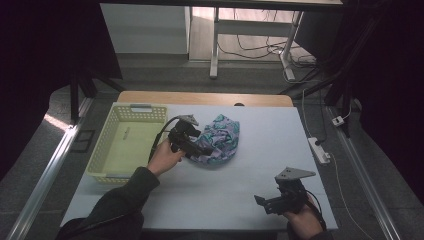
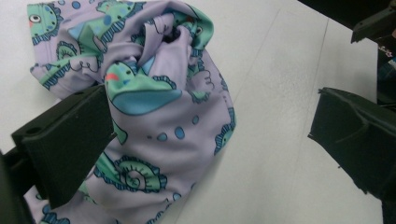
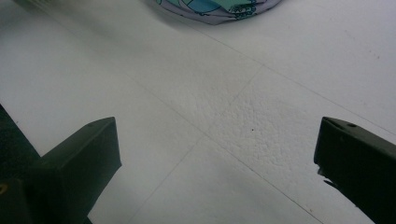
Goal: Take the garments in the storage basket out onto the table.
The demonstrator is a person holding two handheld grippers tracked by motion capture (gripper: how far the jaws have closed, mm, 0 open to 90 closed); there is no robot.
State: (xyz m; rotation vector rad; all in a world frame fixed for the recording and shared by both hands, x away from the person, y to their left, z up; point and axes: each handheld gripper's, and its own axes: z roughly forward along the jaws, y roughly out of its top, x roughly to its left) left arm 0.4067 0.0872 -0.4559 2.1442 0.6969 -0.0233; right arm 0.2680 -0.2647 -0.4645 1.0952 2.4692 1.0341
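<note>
Count: I see one crumpled cloth (image 1: 218,140), lilac with green and blue cartoon creatures, one pale yellow basket (image 1: 111,131) with perforated walls, two grippers and two hands.
Cloth position: it lies bunched on the white table (image 1: 280,145), a little right of the basket and apart from it, toward the far half of the top.
Left gripper (image 1: 199,149): I have it at the cloth's near-left edge, with the jaws spread wide. In the left gripper view one jaw rests over or against the fabric (image 2: 159,107) at the left, while the other stands well off to the right above bare table. The cloth sits between them but nearer the left jaw; nothing is pinched.
Left hand (image 1: 165,157): wrapped on the grip, dark sleeve behind it.
Right gripper (image 1: 262,202): near the front right corner, well apart from the cloth, jaws wide with only table between them; the cloth's edge (image 3: 219,8) shows at the top of the right gripper view.
Right hand (image 1: 304,220): at the table's near edge.
Basket contents: I can see nothing inside it.
Surface: white, faintly pebbled sheet with thin seam lines, a wooden edge at the far side.
Room: grey floor, a white desk frame behind, loose cables and a power strip (image 1: 319,150) on the floor at right, dark surrounds.
</note>
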